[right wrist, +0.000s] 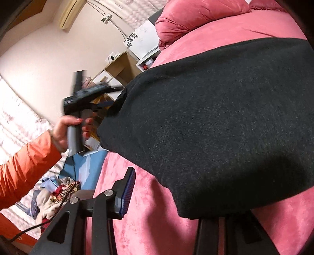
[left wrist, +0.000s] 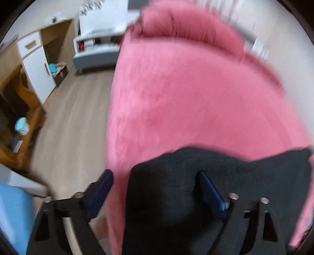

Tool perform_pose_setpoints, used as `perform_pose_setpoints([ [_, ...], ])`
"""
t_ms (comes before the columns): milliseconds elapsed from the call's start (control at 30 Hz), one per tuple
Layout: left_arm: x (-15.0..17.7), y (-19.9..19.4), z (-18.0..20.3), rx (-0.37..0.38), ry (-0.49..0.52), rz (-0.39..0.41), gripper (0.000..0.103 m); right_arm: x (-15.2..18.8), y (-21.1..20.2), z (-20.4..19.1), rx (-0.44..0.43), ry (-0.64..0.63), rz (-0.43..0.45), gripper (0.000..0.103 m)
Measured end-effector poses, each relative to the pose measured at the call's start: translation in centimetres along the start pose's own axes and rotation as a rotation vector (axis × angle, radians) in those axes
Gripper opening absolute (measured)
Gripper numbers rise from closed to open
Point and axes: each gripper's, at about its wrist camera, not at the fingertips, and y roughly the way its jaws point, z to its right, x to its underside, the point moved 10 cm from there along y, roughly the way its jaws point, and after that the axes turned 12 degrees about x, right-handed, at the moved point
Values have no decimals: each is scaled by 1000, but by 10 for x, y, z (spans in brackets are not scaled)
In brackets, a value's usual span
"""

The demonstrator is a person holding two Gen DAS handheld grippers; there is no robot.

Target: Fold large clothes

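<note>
A dark charcoal garment (right wrist: 215, 117) lies on a pink velvet bed (right wrist: 157, 225). In the left wrist view the garment (left wrist: 176, 196) fills the lower middle. My left gripper (left wrist: 155, 188) is open, its jaws wide, with the garment's edge between them. My right gripper (right wrist: 176, 198) is open; its left finger (right wrist: 127, 192) shows over the bed, the right finger is hidden under the garment's near edge. The left gripper also shows in the right wrist view (right wrist: 86, 98), held by a hand at the garment's far corner.
A pink pillow (right wrist: 196, 15) lies at the head of the bed. A pile of clothes (right wrist: 57, 194) sits on the floor at left. A wooden desk and white cabinet (left wrist: 37, 64) stand across the wood floor (left wrist: 74, 117). A white shelf unit (left wrist: 98, 39) stands beyond.
</note>
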Motion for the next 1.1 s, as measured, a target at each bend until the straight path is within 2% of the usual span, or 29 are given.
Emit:
perform_pose_setpoints([
  [33, 1, 7, 1, -14, 0, -18, 46, -1, 2, -1, 3, -3, -3, 42],
  [67, -3, 3, 0, -29, -12, 13, 42, -2, 3, 0, 15, -6, -8, 36],
  [100, -9, -6, -1, -31, -39, 72, 32, -3, 7, -6, 27, -9, -15, 30],
  [167, -15, -25, -7, -20, -122, 164, 31, -9, 2, -7, 9, -2, -19, 27],
  [200, -16, -30, -10, -8, -152, 192, 31, -13, -4, -12, -31, 7, 5, 27],
  [267, -7, -24, -15, -29, -153, 182, 31, -17, -13, -13, -54, 6, 36, 26],
  [333, -2, -13, -15, -50, -130, 172, 36, -12, -2, -7, 8, -4, 7, 29],
  [400, -3, -16, -17, -69, -134, 199, 59, -5, 6, -2, 58, -17, -11, 29],
  [433, -3, -22, -22, -99, -142, 206, 64, -3, 5, -3, 61, -23, -3, 30],
  [500, 1, -35, -27, -140, -141, 231, 81, -3, -7, -5, 52, -28, 21, 36],
  [567, 6, -53, -26, -165, -131, 281, 82, -2, -19, -1, 54, -26, 28, 36],
  [700, 16, -95, -13, -287, -119, 426, 81, -2, -49, 37, 89, 75, 62, 36],
  [767, 23, -102, 10, -223, -125, 475, 81, -7, -73, 65, 105, 147, 110, 36],
  [833, 30, -89, 46, -116, -86, 454, 81, -14, -102, 101, 143, 217, 174, 36],
  [933, 47, -47, 108, -29, 83, 326, 81, -25, -143, 162, 228, 318, 251, 36],
  [1000, 52, -26, 137, -43, 212, 273, 81, -31, -176, 211, 302, 400, 304, 36],
  [1033, 55, -13, 147, -85, 289, 253, 81, -35, -192, 233, 332, 429, 329, 36],
  [1100, 55, 5, 150, -169, 350, 220, 79, -43, -226, 276, 401, 484, 382, 36],
])
